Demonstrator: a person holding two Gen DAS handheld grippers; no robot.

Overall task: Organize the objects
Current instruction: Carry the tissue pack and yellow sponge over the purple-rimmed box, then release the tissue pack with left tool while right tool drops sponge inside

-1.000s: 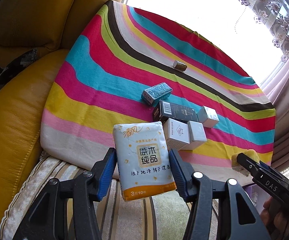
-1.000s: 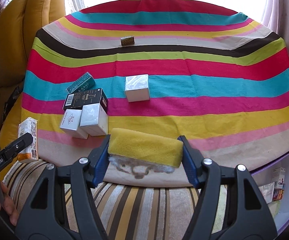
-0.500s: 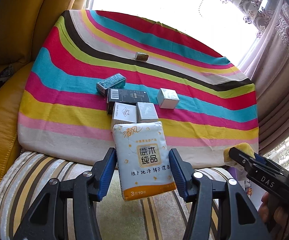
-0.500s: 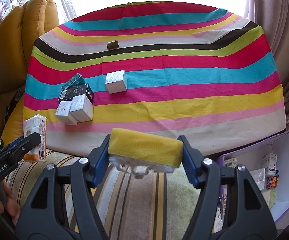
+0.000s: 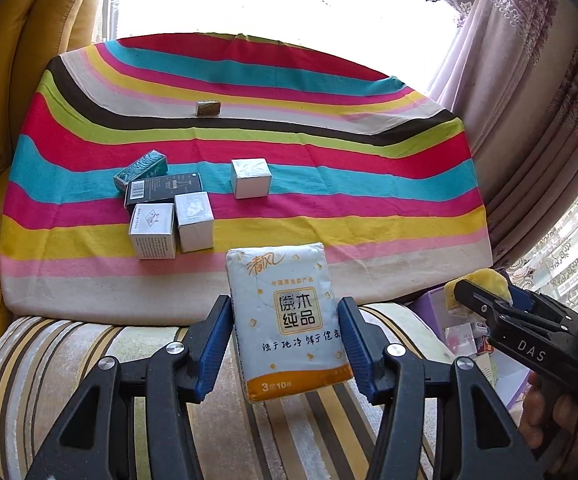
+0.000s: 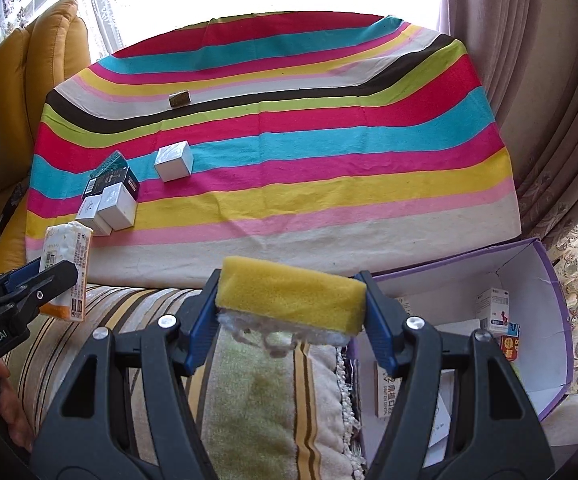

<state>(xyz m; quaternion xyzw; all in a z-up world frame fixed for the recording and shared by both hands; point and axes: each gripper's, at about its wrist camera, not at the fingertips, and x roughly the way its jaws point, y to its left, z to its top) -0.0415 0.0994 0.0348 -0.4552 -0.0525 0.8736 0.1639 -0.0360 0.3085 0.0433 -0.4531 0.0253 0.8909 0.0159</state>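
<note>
My left gripper [image 5: 285, 340] clamps the tissue pack [image 5: 287, 320] above the striped cushion [image 5: 129, 344]; my right gripper [image 6: 291, 320] clamps the yellow sponge [image 6: 289, 298], beside the purple box [image 6: 529, 280].

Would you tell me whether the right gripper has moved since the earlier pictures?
Yes. The right gripper, shut on the sponge, has pulled back from the striped cloth and swung right: the purple box has come into its view.
</note>
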